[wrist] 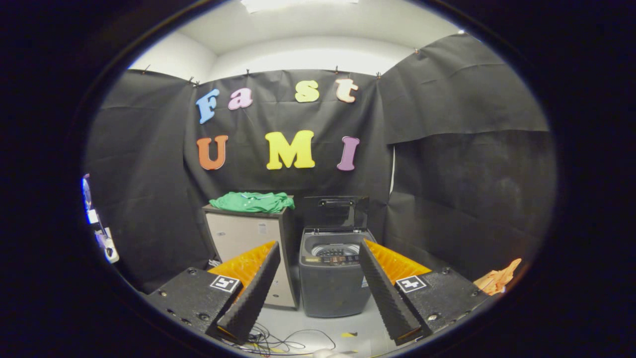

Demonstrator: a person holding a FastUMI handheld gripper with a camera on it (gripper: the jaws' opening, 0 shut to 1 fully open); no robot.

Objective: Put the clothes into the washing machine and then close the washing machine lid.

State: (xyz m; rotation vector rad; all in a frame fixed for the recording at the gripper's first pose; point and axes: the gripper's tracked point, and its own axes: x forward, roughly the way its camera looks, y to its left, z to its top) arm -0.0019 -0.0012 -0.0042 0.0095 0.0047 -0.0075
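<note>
Gripper [318, 298]: seen from behind along its two fingers, which are held level and aimed straight across the booth at the washing machine; the fingers are spread wide, with nothing held between them.
Finger surfaces [251, 298]: ribbed inner faces are turned toward each other, and a square marker is carried on the top of each finger base.
Cables [278, 343]: a loose tangle of thin wires is seen on the pale floor below and between the fingers.
Floor [348, 323]: a light surface, on which a small yellow-and-black strip of tape lies just ahead of the fingers.
Washing machine [332, 288]: a dark grey top-loader is framed between the fingers, well beyond their tips, standing on the floor against the black back wall.
Lid [337, 211]: raised upright at the rear of the machine, so that the round drum opening is exposed.
Cabinet [251, 238]: a low beige unit with dark edges stands just beside the machine, on the left-finger side.
Green garment [252, 201]: crumpled clothing is laid flat on the cabinet top, apart from the machine and far beyond the fingers.
Orange cloth [499, 278]: a bunched piece is seen low at the side wall, outside the right finger.
</note>
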